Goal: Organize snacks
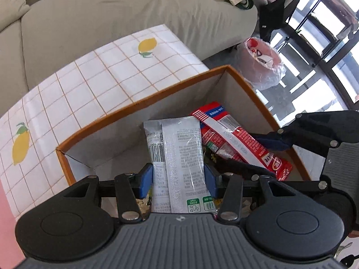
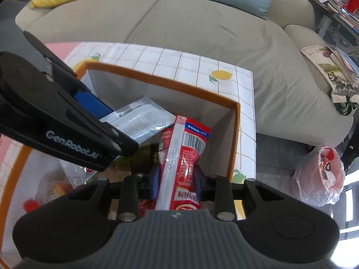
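Left gripper (image 1: pixel 178 177) grasps the grey packet (image 1: pixel 177 157), right gripper (image 2: pixel 177 179) the red packet (image 2: pixel 181 152), both lengthwise away.

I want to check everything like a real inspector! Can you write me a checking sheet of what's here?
Surface: tiled lemon-print tabletop.
Job's things: orange-rimmed box on the table; silver snack packet and red snack packet held over it.
Clutter: more wrapped snacks low in the box, unclear.
Grippers: left tool shut on the silver packet; right tool shut on the red packet.
Cables: nothing seen.
Surroundings: grey sofa, cushions, pink bin with a bag liner on the floor.
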`<state>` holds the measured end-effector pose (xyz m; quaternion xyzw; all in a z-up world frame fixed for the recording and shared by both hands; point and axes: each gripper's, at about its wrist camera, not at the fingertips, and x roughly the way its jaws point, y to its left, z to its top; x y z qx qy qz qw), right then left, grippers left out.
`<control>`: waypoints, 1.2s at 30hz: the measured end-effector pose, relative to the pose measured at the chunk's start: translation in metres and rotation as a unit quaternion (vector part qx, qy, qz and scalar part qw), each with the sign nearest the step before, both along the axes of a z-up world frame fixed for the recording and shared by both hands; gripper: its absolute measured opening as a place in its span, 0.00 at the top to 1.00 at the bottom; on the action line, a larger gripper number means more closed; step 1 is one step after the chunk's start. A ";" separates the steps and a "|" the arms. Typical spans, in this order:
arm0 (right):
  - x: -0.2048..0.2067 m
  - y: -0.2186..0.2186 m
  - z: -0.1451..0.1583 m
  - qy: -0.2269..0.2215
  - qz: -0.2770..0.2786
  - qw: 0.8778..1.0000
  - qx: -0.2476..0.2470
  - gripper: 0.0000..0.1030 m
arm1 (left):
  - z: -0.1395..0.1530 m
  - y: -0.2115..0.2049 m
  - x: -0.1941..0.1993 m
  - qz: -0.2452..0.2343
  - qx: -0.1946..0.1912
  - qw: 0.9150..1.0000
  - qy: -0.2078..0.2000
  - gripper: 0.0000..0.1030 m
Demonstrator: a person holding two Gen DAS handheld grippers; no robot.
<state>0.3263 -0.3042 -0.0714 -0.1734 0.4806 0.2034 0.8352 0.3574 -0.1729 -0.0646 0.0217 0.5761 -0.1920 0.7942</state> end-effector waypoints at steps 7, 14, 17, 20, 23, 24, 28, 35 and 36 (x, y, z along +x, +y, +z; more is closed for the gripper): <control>-0.002 0.006 -0.006 0.006 0.011 1.000 -0.018 0.64 | -0.005 -0.001 -0.001 0.002 0.013 1.000 0.014 0.36; -0.007 0.005 0.005 0.000 0.016 0.999 -0.030 0.49 | 0.010 0.001 -0.005 0.011 0.004 1.000 0.017 0.24; -0.011 0.005 0.012 0.002 0.014 0.999 -0.030 0.42 | 0.022 0.002 -0.010 0.007 0.010 1.000 0.011 0.22; -0.016 0.004 0.021 0.007 0.004 1.000 -0.030 0.40 | 0.039 0.005 -0.018 0.007 0.017 1.000 -0.001 0.22; -0.019 0.000 0.034 0.017 -0.017 1.000 -0.018 0.38 | 0.059 0.012 -0.032 0.009 0.015 1.000 -0.015 0.22; -0.022 -0.001 0.039 0.022 -0.025 0.999 -0.012 0.36 | 0.066 0.016 -0.038 0.010 0.016 1.000 -0.022 0.22; -0.037 -0.004 0.060 0.033 -0.055 0.998 0.008 0.32 | 0.093 0.028 -0.067 0.020 0.022 0.998 -0.046 0.23; -0.095 0.010 0.106 -0.016 -0.066 0.997 0.036 0.25 | 0.139 0.060 -0.144 0.060 0.019 0.989 -0.131 0.23; -0.104 0.013 0.112 -0.025 -0.065 0.997 0.041 0.25 | 0.143 0.066 -0.155 0.068 0.016 0.988 -0.141 0.23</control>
